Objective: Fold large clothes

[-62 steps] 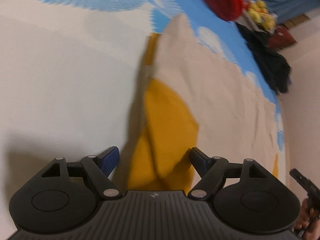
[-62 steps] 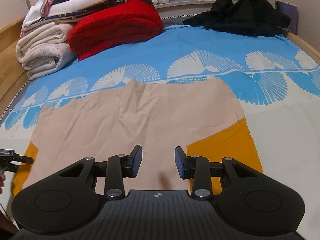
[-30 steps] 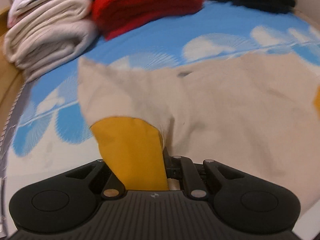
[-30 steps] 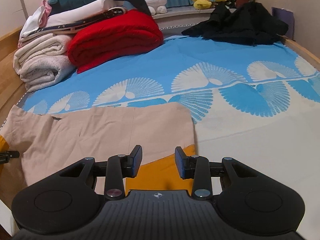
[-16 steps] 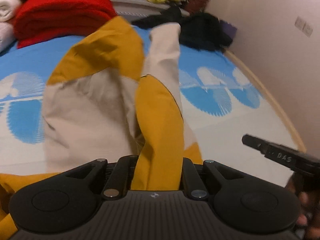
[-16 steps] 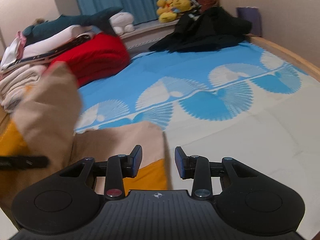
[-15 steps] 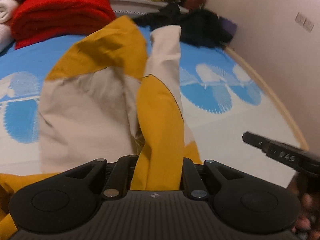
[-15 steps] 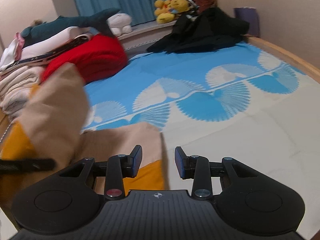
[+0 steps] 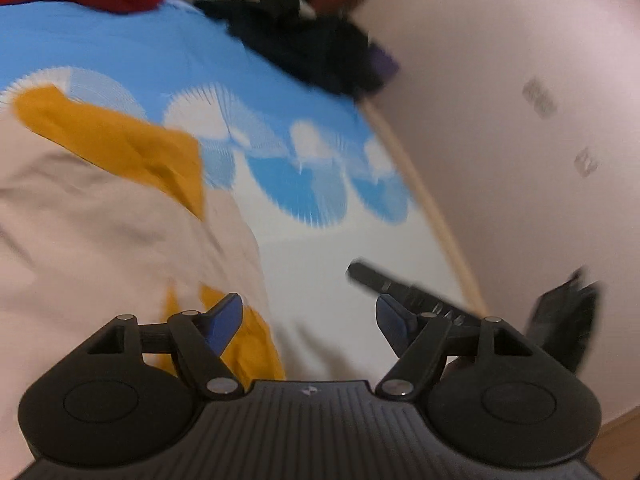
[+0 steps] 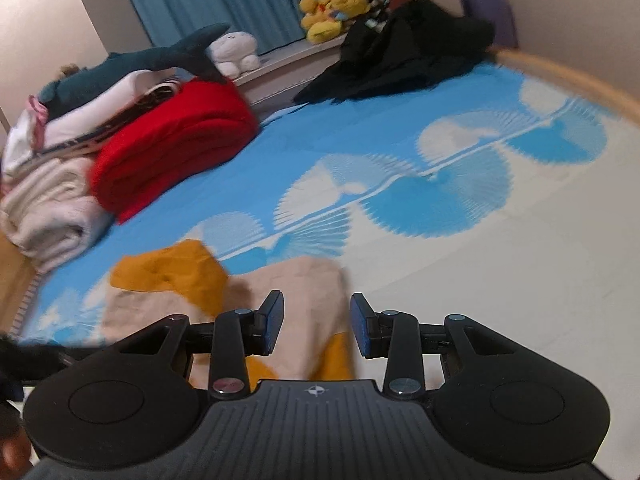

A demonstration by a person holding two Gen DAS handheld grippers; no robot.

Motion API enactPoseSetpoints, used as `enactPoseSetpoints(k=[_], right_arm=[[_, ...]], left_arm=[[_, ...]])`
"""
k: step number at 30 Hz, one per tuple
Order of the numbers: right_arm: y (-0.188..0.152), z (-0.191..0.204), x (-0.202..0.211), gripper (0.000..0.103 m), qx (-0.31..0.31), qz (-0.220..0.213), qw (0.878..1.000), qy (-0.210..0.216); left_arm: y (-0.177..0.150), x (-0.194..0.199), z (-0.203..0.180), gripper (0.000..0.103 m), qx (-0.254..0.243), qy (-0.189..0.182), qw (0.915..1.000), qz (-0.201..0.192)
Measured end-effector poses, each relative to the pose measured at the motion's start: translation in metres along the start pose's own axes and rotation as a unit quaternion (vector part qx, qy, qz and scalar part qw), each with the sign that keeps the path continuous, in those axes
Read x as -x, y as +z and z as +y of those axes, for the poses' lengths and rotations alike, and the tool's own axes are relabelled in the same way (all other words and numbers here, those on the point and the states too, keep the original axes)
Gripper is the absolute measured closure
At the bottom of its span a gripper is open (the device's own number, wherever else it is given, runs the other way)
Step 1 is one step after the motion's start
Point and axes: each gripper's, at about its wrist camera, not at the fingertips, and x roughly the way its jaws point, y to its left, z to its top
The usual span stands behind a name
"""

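A beige garment [image 9: 100, 240] with mustard-yellow sleeves lies folded over on the blue and white bed sheet [image 9: 304, 184]. One yellow sleeve [image 9: 120, 140] rests on top of the beige cloth. My left gripper [image 9: 310, 318] hovers over the garment's right edge, its jaws opening with nothing between them. The right gripper's dark finger [image 9: 384, 280] shows just beyond it. In the right wrist view my right gripper [image 10: 318, 328] stands open above the garment's [image 10: 288, 292] near corner, touching nothing. The yellow sleeve [image 10: 172, 268] lies to its left.
A folded red blanket [image 10: 172, 152] and white towels [image 10: 48, 208] are stacked at the back left under a shark plush [image 10: 140, 64]. Black clothes [image 10: 400, 52] and yellow plush toys [image 10: 332, 12] sit at the back. A wooden bed rail [image 9: 424, 200] and the wall [image 9: 520, 120] close off the right.
My left gripper swung right with the yellow-and-beige cloth shut in it, then let go. The cloth now lies folded on the garment. The right gripper shifted slightly, still open.
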Motion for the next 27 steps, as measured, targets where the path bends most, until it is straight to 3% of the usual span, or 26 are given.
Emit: enactPoseSetpoints(k=[2,6,8,11,16,17,18,21,24,27], right_arm=[[-0.002,0.008,-0.008,0.062,-0.022,0.017,0.999,0.032],[-0.011,0.033,-0.030,0.057,-0.041,0.064,0.994,0.074],[-0.020,0.047,-0.044,0.056,-0.031,0.089,0.993,0.070],[-0.031,0.061,-0.066,0.056,-0.029,0.126,0.990,0.051],[-0.053,0.075,-0.095,0.056,-0.021,0.170,0.985,0.013],[-0.057,0.077,-0.097,0.059,-0.014,0.173,0.985,0.002],[-0.059,0.077,-0.097,0.071,-0.012,0.173,0.985,-0.002],[-0.056,0.075,-0.089,0.099,-0.011,0.162,0.987,0.006],[-0.038,0.065,-0.065,0.103,-0.021,0.108,0.994,0.029],[-0.005,0.051,-0.017,0.103,-0.017,-0.001,0.999,0.051]], left_arm=[[0.006,0.022,0.019,0.025,0.019,-0.005,0.9996,-0.018],[0.015,0.046,0.049,0.025,0.030,0.064,0.9964,-0.046],[0.014,0.047,0.062,0.025,0.019,0.118,0.9923,-0.034],[0.007,0.037,0.076,0.025,-0.022,0.215,0.9764,-0.003],[-0.003,0.049,0.115,0.024,-0.016,0.251,0.9678,0.018],[-0.002,0.050,0.122,0.024,-0.013,0.253,0.9671,0.020],[-0.002,0.051,0.127,0.023,-0.012,0.254,0.9670,0.023],[-0.001,0.059,0.131,0.021,-0.009,0.251,0.9676,0.031],[-0.011,0.067,0.131,0.021,-0.014,0.243,0.9690,0.041],[-0.013,0.056,0.124,0.021,-0.025,0.235,0.9702,0.053]])
